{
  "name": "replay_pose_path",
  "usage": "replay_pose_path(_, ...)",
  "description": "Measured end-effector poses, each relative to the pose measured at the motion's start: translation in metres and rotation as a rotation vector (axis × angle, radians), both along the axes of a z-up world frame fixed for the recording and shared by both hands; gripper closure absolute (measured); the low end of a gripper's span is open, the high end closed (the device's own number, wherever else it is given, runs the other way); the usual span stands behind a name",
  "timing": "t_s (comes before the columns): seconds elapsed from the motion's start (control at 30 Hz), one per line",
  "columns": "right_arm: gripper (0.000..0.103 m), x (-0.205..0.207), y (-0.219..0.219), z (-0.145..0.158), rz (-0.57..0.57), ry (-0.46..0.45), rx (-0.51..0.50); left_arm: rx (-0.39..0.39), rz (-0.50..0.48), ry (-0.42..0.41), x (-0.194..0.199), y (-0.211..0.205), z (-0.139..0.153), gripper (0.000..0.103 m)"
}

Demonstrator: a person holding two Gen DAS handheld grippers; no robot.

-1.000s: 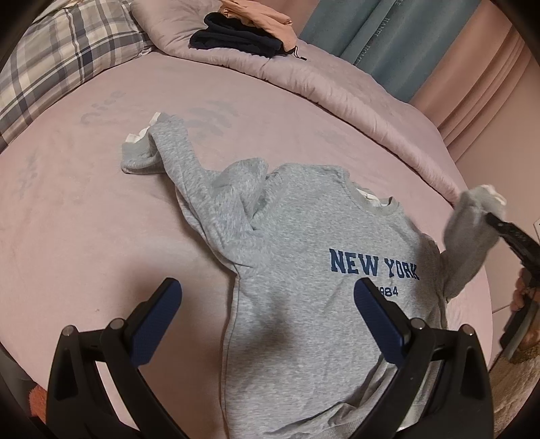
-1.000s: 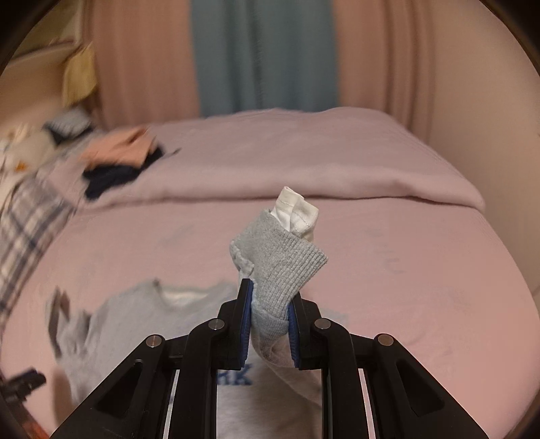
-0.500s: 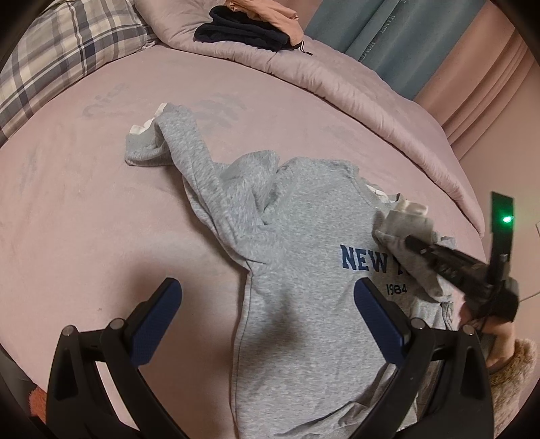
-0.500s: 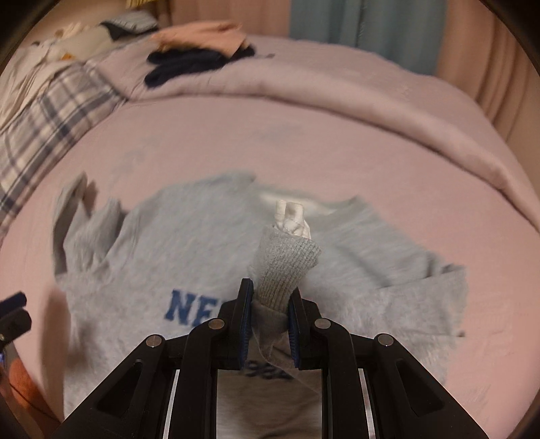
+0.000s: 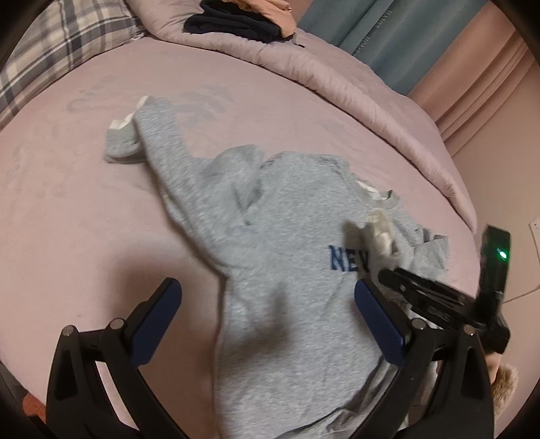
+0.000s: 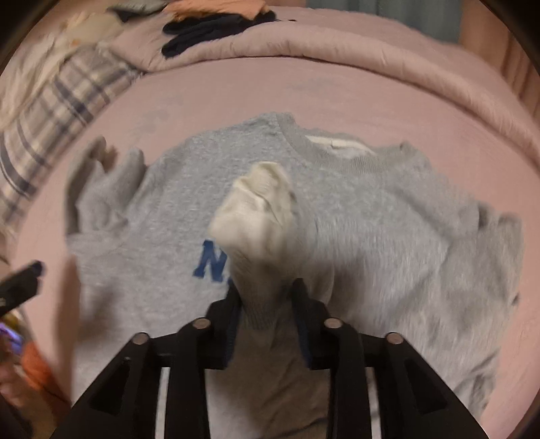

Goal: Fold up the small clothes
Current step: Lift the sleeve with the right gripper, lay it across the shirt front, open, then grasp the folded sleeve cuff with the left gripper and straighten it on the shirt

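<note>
A grey sweatshirt [image 5: 287, 270] [image 6: 388, 229] with blue NEW YORK lettering lies chest-up on the pink bed [image 5: 67, 219]. Its left sleeve [image 5: 158, 135] trails off toward the pillow. Its right sleeve cuff [image 5: 379, 233] [image 6: 256, 209], grey with a white lining, stands folded over the chest and covers part of the lettering. My right gripper [image 6: 266, 290] [image 5: 388, 273] has that sleeve between its pads, which still touch the cloth while the jaws are opening. Over the sweatshirt's lower left side my left gripper [image 5: 266, 287] hangs wide open with nothing between its fingers.
A rolled pink duvet [image 5: 337, 84] runs along the far side of the bed, with a pile of dark and peach clothes [image 5: 236, 20] on it. A plaid pillow [image 5: 67, 44] lies at the far left. Curtains [image 5: 388, 40] hang behind.
My right gripper carried the sleeve from out beside the sweatshirt inward and down onto the chest, and its jaws have widened. My left gripper has hardly moved.
</note>
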State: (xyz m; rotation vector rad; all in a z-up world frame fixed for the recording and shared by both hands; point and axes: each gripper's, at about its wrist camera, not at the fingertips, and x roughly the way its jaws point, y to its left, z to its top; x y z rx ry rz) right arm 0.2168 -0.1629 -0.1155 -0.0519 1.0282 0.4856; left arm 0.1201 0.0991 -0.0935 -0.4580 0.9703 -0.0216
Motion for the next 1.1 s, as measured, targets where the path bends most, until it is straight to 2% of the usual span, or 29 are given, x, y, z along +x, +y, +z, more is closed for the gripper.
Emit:
replay_pose_path(0.03, 0.06, -0.002, -0.007, 0.002, -0.011, 0.007, 0.031, -0.009, -0.01, -0.004, 0.004, -0.003, 0.001, 0.001)
replay_pose_path(0.1, 0.046, -0.009, -0.03, 0.013, -0.051, -0.003, 0.097, -0.028, -0.036, -0.005, 0.015, -0.011, 0.003, 0.001)
replay_pose_path(0.2, 0.037, -0.019, -0.066, 0.029, -0.14, -0.048, 0.127, -0.038, -0.073, -0.002, 0.035, -0.026, 0.001, 0.001)
replay_pose_path(0.33, 0.034, -0.025, -0.12, 0.03, -0.321, -0.086, 0.119, -0.056, -0.129, 0.06, 0.069, -0.055, -0.02, 0.001)
replay_pose_path(0.47, 0.034, -0.021, -0.174, 0.007, -0.476, -0.039, 0.188, -0.066, -0.162, 0.123, 0.099, -0.081, -0.046, 0.003)
replay_pose_path(0.57, 0.034, -0.02, -0.198, -0.01, -0.534, -0.007, 0.238, -0.089, -0.163, 0.175, 0.116, -0.092, -0.066, 0.01)
replay_pose_path(0.63, 0.034, -0.018, -0.206, -0.017, -0.547, 0.005, 0.255, -0.087, -0.141, 0.15, 0.119, -0.097, -0.069, 0.01)
replay_pose_path(0.67, 0.034, -0.017, -0.208, -0.021, -0.546, 0.013, 0.263, -0.087, -0.146, 0.13, 0.118, -0.099, -0.067, 0.019)
replay_pose_path(0.7, 0.034, -0.016, -0.209, -0.025, -0.541, 0.017, 0.274, -0.101, -0.17, 0.115, 0.118, -0.103, -0.067, 0.036)
replay_pose_path(0.73, 0.034, -0.016, -0.211, -0.027, -0.536, 0.018, 0.288, -0.119, -0.183, 0.113, 0.118, -0.105, -0.068, 0.043)
replay_pose_path(0.77, 0.036, -0.014, -0.211, -0.03, -0.529, 0.021, 0.305, -0.131, -0.19, 0.113, 0.118, -0.107, -0.069, 0.054)
replay_pose_path(0.8, 0.044, -0.011, -0.21, -0.034, -0.511, 0.024, 0.331, -0.141, -0.198, 0.111, 0.118, -0.108, -0.071, 0.07)
replay_pose_path(0.83, 0.05, -0.009, -0.211, -0.036, -0.496, 0.028, 0.346, -0.144, -0.196, 0.106, 0.117, -0.108, -0.07, 0.079)
replay_pose_path(0.87, 0.069, -0.007, -0.211, -0.038, -0.485, 0.037, 0.352, -0.149, -0.19, 0.095, 0.116, -0.106, -0.067, 0.088)
replay_pose_path(0.9, 0.086, -0.005, -0.211, -0.04, -0.48, 0.046, 0.351, -0.177, -0.185, 0.088, 0.115, -0.103, -0.063, 0.089)
replay_pose_path(0.93, 0.09, -0.004, -0.209, -0.04, -0.488, 0.039, 0.334, -0.195, -0.17, 0.068, 0.113, -0.099, -0.057, 0.089)
replay_pose_path(0.97, 0.092, -0.006, -0.211, -0.038, -0.499, 0.025, 0.329, -0.191, -0.146, 0.037, 0.11, -0.094, -0.047, 0.089)
replay_pose_path(1.03, 0.095, -0.015, -0.215, -0.027, -0.53, -0.02, 0.369, -0.134, -0.098, -0.058, 0.098, -0.083, -0.021, 0.089)
replay_pose_path(1.1, 0.097, -0.023, -0.223, -0.019, -0.551, -0.043, 0.412, -0.151, -0.092, -0.103, 0.088, -0.074, -0.008, 0.089)
